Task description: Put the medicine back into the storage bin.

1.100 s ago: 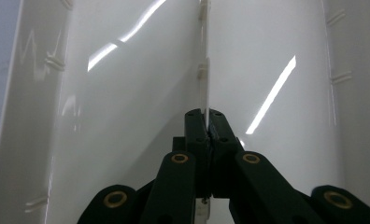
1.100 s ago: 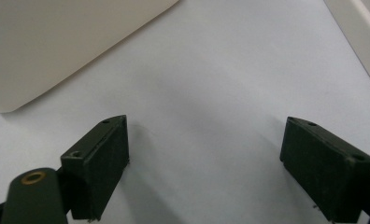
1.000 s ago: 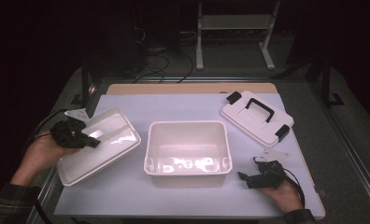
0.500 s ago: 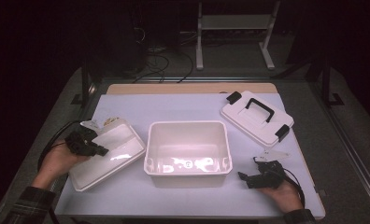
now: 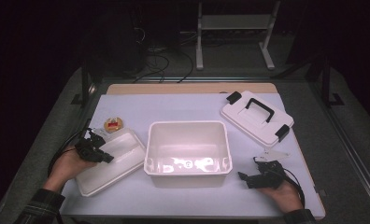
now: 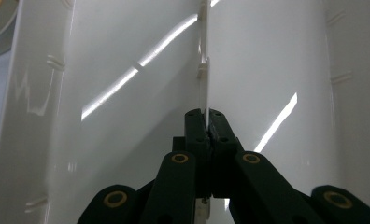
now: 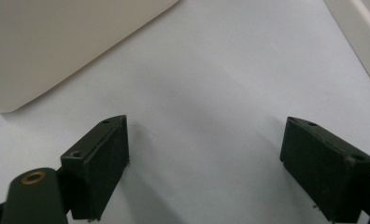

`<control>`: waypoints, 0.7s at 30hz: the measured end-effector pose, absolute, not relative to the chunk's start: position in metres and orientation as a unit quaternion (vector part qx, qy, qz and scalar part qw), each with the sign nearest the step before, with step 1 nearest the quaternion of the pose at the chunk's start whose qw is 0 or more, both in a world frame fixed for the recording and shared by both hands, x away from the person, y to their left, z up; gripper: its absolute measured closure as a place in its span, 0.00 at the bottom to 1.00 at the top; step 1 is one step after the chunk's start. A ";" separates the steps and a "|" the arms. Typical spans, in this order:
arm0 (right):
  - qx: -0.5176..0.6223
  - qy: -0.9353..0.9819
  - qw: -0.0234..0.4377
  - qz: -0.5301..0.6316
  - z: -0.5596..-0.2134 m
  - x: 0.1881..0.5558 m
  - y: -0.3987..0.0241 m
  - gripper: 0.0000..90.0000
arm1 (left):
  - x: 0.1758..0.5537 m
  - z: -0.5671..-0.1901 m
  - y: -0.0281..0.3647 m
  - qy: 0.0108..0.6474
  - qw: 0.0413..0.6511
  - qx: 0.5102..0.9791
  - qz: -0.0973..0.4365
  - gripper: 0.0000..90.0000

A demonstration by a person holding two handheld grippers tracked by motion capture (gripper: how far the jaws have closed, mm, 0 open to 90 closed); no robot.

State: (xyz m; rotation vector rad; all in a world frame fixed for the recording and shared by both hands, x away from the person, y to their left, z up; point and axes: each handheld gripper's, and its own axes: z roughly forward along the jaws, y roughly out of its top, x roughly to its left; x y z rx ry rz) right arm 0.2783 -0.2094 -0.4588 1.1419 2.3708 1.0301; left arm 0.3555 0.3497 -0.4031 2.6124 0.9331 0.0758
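High view first: we took the big white bin (image 5: 188,151) at the middle of the table (image 5: 192,105) as our landmark. Left of the bin, and just beside its left wall, lay the white tray (image 5: 110,161), tilted a little across the table. Our left gripper (image 5: 98,153) sat at the tray's left side, and in the left gripper view (image 6: 205,122) its jaws were pinched together on a thin upright rib running down the tray's middle.

We judged the step in hand to be setting the tray down beside the bin; it looked at or very near rest on the table, though we could not tell whether its whole base touched. The next move, as we read it, called for letting go of the rib cleanly and lifting straight off so the tray would not drag or bump the bin.

Our right gripper (image 5: 255,177) rested on the table to the right of the bin, near its front right corner. In the right gripper view (image 7: 206,163) its jaws stood well apart with bare table between them, gripping nothing.

Counting: one bin, one tray, one white lid (image 5: 257,116) with a black handle and two black latches behind and right of the bin, one small round object (image 5: 113,123) with a red centre behind and left of it, just beyond the tray, and two grippers.
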 end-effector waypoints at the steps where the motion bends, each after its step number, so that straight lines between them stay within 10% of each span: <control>1: 0.399 0.829 0.157 0.360 -0.459 0.278 -0.209 0.16 | 0.355 -0.404 0.350 0.331 0.183 0.925 0.026 0.99; 13: 0.399 0.829 0.158 0.359 -0.459 0.278 -0.209 0.16 | 0.354 -0.408 0.348 0.336 0.177 0.925 0.024 0.98; 21: 0.399 0.829 0.158 0.359 -0.459 0.278 -0.209 0.16 | 0.353 -0.393 0.350 0.344 0.191 0.919 0.033 0.75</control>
